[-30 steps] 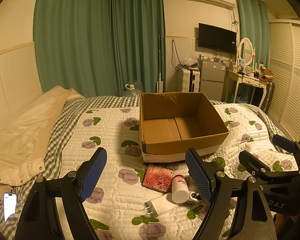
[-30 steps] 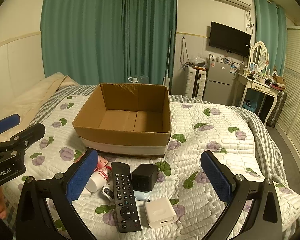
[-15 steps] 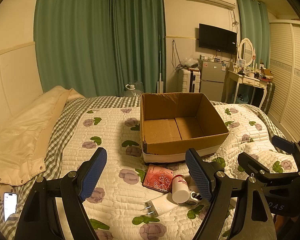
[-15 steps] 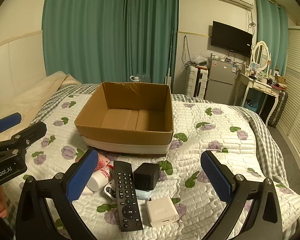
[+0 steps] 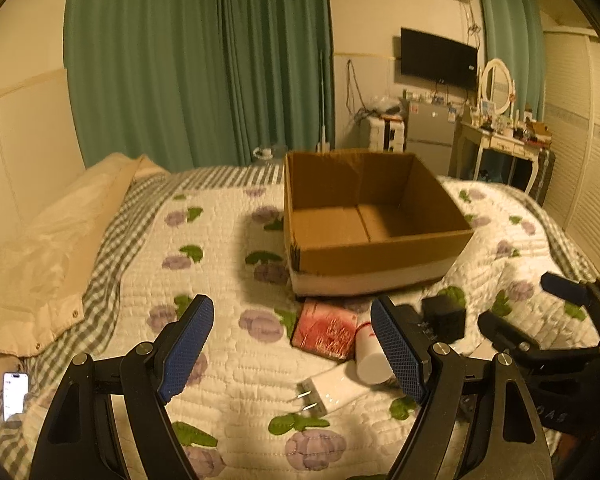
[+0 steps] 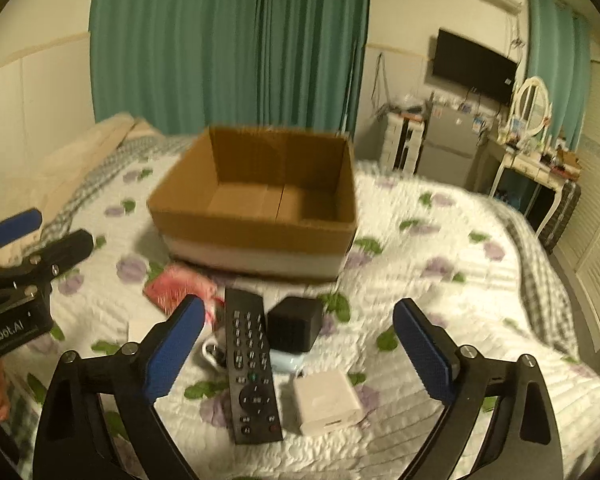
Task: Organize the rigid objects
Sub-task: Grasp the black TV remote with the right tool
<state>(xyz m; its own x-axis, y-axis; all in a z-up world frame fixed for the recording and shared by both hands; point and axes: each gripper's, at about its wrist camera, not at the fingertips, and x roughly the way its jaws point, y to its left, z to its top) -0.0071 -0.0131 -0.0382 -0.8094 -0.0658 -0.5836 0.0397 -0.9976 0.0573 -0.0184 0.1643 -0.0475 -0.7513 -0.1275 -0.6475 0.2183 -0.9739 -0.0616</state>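
Observation:
An open, empty cardboard box [image 5: 372,236] [image 6: 256,204] sits on the quilted bed. In front of it lie a red packet [image 5: 326,329] [image 6: 176,286], a white bottle [image 5: 370,356], a white plug adapter [image 5: 328,394], a black remote [image 6: 250,364], a black cube [image 6: 294,324] [image 5: 444,318] on a pale blue item [image 6: 286,362], and a white box [image 6: 326,400]. My left gripper [image 5: 292,350] is open and empty above the plug and packet. My right gripper [image 6: 298,350] is open and empty above the remote and cube.
A cream duvet [image 5: 48,256] and a lit phone [image 5: 14,394] lie at the left of the bed. Green curtains [image 5: 204,64], a small fridge [image 5: 430,128], a dressing table [image 5: 504,140] and a wall TV [image 5: 438,58] stand beyond the bed.
Both grippers have moved forward and lower toward the pile of objects; the box and objects look larger. Both stay open and empty.

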